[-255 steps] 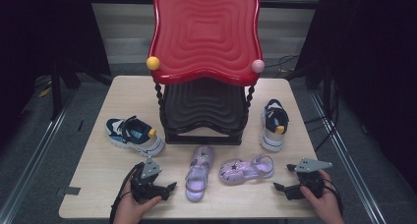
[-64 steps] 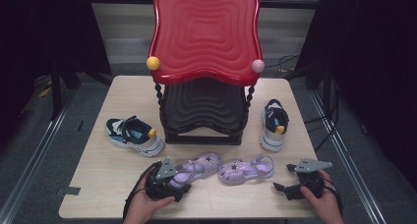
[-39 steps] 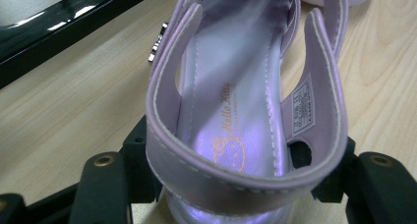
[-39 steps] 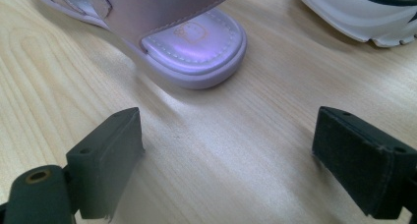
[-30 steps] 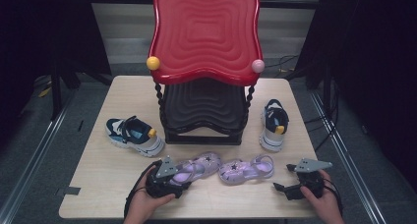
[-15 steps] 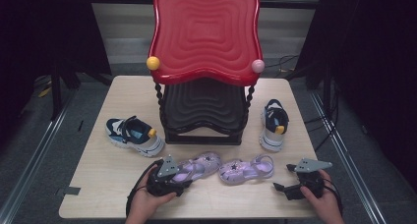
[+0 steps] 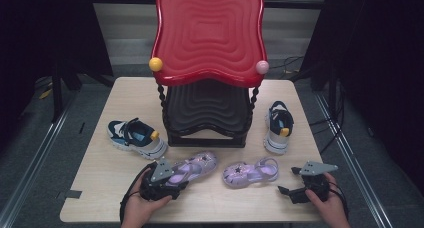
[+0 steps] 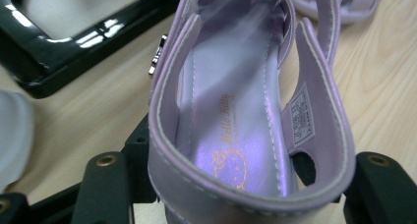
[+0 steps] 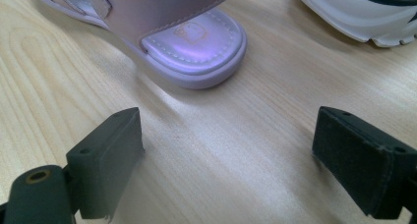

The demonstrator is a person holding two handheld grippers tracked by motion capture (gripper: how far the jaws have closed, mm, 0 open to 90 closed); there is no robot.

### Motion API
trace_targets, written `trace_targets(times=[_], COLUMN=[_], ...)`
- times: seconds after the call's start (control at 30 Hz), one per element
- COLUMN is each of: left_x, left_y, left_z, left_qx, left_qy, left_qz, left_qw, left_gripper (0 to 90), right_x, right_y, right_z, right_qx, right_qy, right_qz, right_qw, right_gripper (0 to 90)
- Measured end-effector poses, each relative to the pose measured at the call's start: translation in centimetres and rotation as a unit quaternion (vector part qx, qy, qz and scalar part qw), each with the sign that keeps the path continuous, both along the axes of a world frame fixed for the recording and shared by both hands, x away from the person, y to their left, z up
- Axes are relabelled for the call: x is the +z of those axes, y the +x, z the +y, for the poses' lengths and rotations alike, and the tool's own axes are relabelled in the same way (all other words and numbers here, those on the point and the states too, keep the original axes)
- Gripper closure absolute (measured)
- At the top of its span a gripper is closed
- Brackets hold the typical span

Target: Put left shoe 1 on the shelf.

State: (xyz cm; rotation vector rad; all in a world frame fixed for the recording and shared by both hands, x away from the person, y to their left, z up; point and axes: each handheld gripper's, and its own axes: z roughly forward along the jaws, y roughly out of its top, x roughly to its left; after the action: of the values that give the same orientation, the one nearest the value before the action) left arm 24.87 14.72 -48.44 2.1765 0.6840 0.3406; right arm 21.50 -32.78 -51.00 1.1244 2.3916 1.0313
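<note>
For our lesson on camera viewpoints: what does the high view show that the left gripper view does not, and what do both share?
High view alone: the red and black rack, both sneakers, the right gripper with open jaws. Left gripper view alone: gold printing on the insole and a label inside the strap. Both: the left gripper closed on the purple sandal at its heel.

High camera overlooks the table [image 7: 100, 188]; both tool cameras skim it closely.

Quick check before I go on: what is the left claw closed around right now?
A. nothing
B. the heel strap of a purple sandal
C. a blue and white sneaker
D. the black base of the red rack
B: in the left gripper view the purple sandal has its heel strap pinched between the left claw jaws.
</note>
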Motion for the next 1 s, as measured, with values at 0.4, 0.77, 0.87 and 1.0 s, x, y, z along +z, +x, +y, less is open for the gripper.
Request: trace_targets(times=[0.4, 0.77, 0.87, 1.0], left_x=[3.1, 6.3, 6.6, 6.9], left_y=[-0.1, 0.1, 0.4, 0.7], left_z=[0.2, 0.3, 0.2, -0.1], left_qx=[0.034, 0.067, 0.073, 0.089], left_qy=[-0.02, -0.033, -0.04, -0.037], left_qz=[-0.009, -0.015, -0.014, -0.014], left_qw=[0.9992, 0.9971, 0.9964, 0.9952], left_gripper=[37.5, 37.5, 37.5, 37.5], right_x=[0.0, 0.0, 0.0, 0.0], right_y=[0.0, 0.0, 0.0, 0.0], right_z=[0.0, 0.0, 0.0, 0.0], right_qx=[0.0, 0.001, 0.0, 0.001], right_qy=[0.0, 0.0, 0.0, 0.0], right_qz=[0.0, -0.001, 0.0, -0.001], right_qw=[1.0, 1.0, 1.0, 1.0], right_gripper=[11.3, 11.3, 11.3, 11.3])
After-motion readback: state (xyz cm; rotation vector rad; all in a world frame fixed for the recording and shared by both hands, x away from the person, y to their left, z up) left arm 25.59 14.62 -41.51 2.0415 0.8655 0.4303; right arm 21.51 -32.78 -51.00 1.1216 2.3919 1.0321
